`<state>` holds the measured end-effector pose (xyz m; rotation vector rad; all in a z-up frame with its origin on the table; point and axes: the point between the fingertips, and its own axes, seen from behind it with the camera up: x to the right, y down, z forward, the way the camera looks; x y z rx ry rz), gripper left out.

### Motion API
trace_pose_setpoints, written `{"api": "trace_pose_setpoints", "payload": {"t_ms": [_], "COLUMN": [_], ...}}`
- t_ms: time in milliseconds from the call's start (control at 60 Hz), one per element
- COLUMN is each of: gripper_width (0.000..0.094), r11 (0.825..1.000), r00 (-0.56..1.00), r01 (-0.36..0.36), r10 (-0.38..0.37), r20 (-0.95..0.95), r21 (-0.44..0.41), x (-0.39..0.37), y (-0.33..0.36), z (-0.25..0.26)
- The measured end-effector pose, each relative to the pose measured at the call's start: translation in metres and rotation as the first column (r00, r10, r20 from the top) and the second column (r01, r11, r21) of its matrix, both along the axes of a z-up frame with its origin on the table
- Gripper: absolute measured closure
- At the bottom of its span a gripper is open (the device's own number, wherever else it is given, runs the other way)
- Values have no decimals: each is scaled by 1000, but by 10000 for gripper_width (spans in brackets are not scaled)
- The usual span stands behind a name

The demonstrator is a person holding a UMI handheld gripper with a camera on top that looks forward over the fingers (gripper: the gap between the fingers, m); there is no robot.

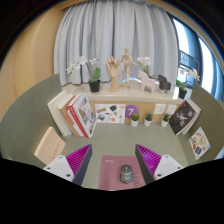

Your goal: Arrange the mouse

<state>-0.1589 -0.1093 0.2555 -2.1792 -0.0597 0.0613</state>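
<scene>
Poised over a pink mat [108, 168], gripper [112, 164] open, pads [76, 160] spread wide with nothing held. Between them, low and slightly nearer the right one, a small grey mouse [126, 176] resting on the mat, clear gaps on both sides. Beyond, on the desk [30, 125], a row of books [78, 115] propped at a lean, a shelf [140, 108] carrying a card marked 7 [131, 109], three little potted plants [148, 119], magazines [184, 116] tilted at the far right. Above, a wooden mannequin [126, 68], a wooden hand [112, 72], white orchids [86, 72], grey curtains [120, 30] behind.

Judged to be the approach, grasp not yet made. To do it well: shift slightly right so the mouse sits centred between the pads; keep the fingers level with the mat and low enough to meet the sides, not the curved top, from which they would likely slip. Close slowly and evenly, so neither pad shoves the mouse sideways first. Press lightly; a smooth shell may squirt forward under a hard squeeze. Lift only a little before moving, then set down flat and square to the mat's edge. Which way the mouse points: cannot tell.
</scene>
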Motion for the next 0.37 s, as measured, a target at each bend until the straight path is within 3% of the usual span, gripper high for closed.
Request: {"api": "trace_pose_setpoints", "payload": {"t_ms": [367], "gripper_width": [66], "r11": [1000], "r00": [1000], "r01": [15], "r10": [-15], "r20": [-22], "r21": [6], "x": [-12], "y": [-11], "z": [12]}}
